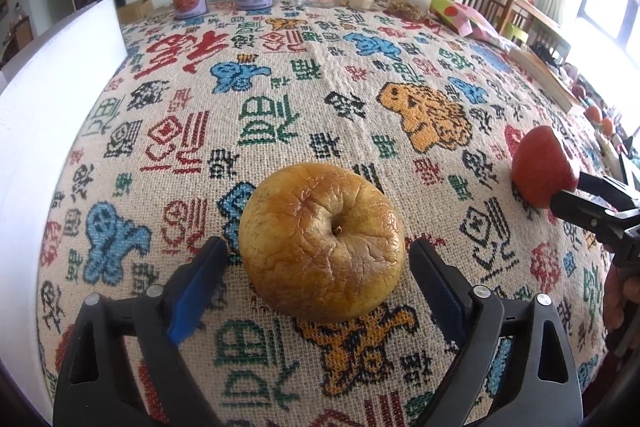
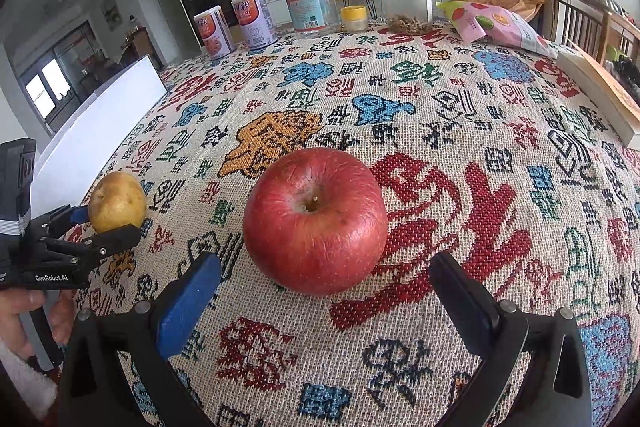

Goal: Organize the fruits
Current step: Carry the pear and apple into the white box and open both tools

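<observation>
- Table: covered by a woven cloth with coloured characters; carries everything listed below.
- White board: stands at the table's left edge, well apart from both fruits.
- Left tool: jaws set astride the pear, a thin gap showing at each side; no pad is seen pressing, so not yet gripping. Points downward toward the fruit.
- Right tool: jaws wide, one each side of the apple's near half, clear gaps at both; holding nothing.
- Clear jar: far edge of the table, gold lid on, looks empty.
- Square tub: black lid on, a layer of brown bits at the bottom.
- Two cans: side by side left of the jar, closed; contents not visible.
- Snack bag: lying flat at the far right, sealed as far as can be told.
- Pear: yellow-brown, wrinkled, resting on the cloth with its stem pit up, directly ahead of the left tool and between its jaws. Left hand is nearer.
- Apple: red, stem up, resting on the cloth directly ahead of the right tool. Right hand is nearer. Apple and pear sit well apart.
- Small pot: yellow cap, between jar and tub; contents unclear.
- No bowl or basket for fruit is in view.
</observation>
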Motion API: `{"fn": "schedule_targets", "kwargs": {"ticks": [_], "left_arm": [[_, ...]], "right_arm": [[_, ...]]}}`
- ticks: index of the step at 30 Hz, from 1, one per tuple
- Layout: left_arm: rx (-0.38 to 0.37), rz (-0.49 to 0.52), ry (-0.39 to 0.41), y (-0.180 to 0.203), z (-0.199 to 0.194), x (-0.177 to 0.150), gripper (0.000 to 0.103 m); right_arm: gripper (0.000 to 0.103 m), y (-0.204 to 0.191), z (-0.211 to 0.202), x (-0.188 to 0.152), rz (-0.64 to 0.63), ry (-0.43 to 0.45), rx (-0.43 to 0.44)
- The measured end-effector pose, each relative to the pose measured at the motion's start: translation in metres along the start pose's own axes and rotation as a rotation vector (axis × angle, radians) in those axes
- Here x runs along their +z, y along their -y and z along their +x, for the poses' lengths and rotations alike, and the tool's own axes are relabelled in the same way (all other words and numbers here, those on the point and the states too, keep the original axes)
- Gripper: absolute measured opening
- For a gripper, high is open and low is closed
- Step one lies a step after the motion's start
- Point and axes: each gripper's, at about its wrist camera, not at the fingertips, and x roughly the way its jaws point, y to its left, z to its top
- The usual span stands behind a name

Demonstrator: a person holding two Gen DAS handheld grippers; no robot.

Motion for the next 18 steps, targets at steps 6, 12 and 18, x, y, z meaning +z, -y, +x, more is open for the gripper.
{"fn": "schedule_targets", "kwargs": {"ticks": [6,12,18], "left_arm": [[0.0,-0.025,-0.004,-0.005,-0.012,-0.005,0.069],[-0.14,-0.246,0.054,-0.052,-0.11,-0.007,0.069],[-0.129,-0.466,0.225,-0.156,-0.237,0.016,0.069]], "right_arm": [[0.074,-0.011,0.011,0.025,-0.046,-0.07,-0.005],[0.067,-0.036,0.001,0.036,-0.059,-0.092,0.034],[0.067,-0.16,-0.022,0.081,-0.177,-0.06,0.28]]}}
